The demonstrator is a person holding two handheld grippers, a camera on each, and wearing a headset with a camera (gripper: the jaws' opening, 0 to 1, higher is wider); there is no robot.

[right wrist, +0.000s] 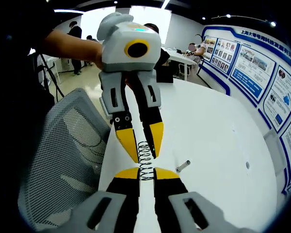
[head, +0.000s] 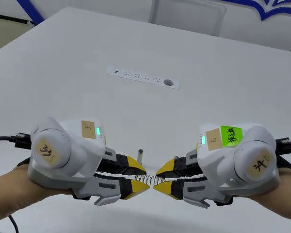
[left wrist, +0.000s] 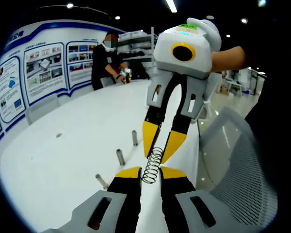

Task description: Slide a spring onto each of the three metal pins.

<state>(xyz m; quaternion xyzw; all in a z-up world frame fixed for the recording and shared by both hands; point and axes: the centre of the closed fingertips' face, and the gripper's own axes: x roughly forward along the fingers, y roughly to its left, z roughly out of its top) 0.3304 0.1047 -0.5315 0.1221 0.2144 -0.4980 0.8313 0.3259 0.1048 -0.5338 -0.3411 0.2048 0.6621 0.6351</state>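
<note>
A small steel spring (head: pixel 150 180) hangs level between the two grippers, which face each other tip to tip above the near edge of the white table (head: pixel 87 58). My left gripper (head: pixel 146 177) is shut on the spring's (left wrist: pixel 153 165) left end, and my right gripper (head: pixel 155 180) is shut on its right end. The left gripper view shows three upright metal pins (left wrist: pixel 135 138) (left wrist: pixel 120 157) (left wrist: pixel 102 181) in a row on the table, left of the jaws. One pin (head: pixel 140 155) stands just behind the spring. The right gripper view has the spring (right wrist: pixel 145 162) and a pin (right wrist: pixel 183 166).
A white power strip (head: pixel 143 77) lies farther back on the table. A grey mesh chair (left wrist: pixel 242 160) (right wrist: pixel 63 155) sits just off the near edge. People stand at the far end of the room.
</note>
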